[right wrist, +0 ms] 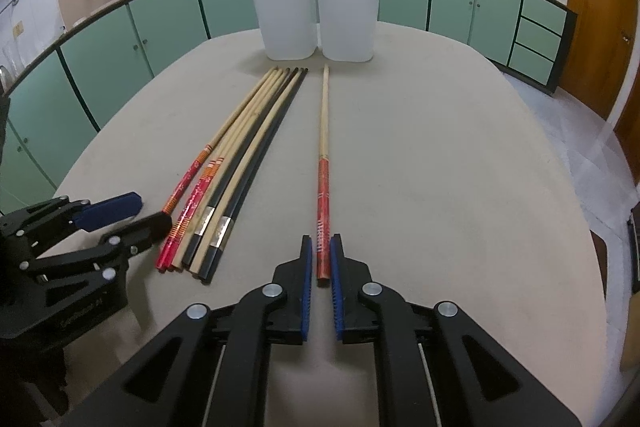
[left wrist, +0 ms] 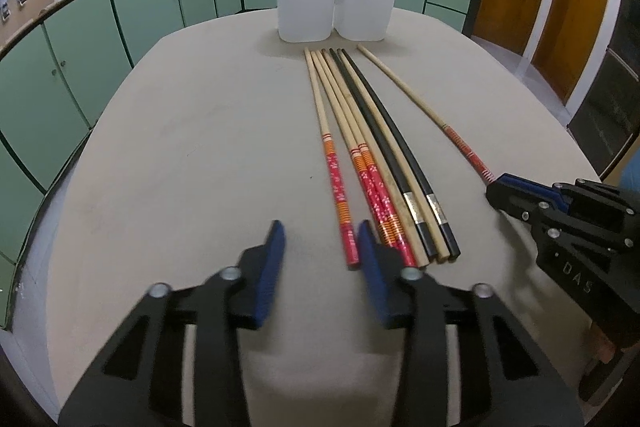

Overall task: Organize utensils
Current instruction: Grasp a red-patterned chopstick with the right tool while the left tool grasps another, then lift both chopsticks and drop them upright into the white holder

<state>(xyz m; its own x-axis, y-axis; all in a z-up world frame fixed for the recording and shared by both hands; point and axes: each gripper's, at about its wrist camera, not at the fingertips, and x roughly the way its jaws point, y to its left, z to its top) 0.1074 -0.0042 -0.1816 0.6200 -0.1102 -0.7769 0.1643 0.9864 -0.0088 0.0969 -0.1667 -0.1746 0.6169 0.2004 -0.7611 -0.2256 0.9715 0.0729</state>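
One long bamboo chopstick with a red-and-orange patterned handle (right wrist: 323, 163) lies apart from the bundle of bamboo and black chopsticks (right wrist: 232, 163) on the beige table (right wrist: 440, 167), pointing at the twin white plastic holder (right wrist: 316, 13). The right gripper (right wrist: 321, 259) straddles its red end, pads narrowed but seemingly not yet pinching. The left gripper (left wrist: 320, 247) hangs spread wide beside the bundle. The stick looks light, stiff and prone to rolling; the patterned handle is probably the best place to grip.

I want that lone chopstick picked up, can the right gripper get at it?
Probably yes: the right gripper already straddles the lone chopstick's red end, clear of the bundle.
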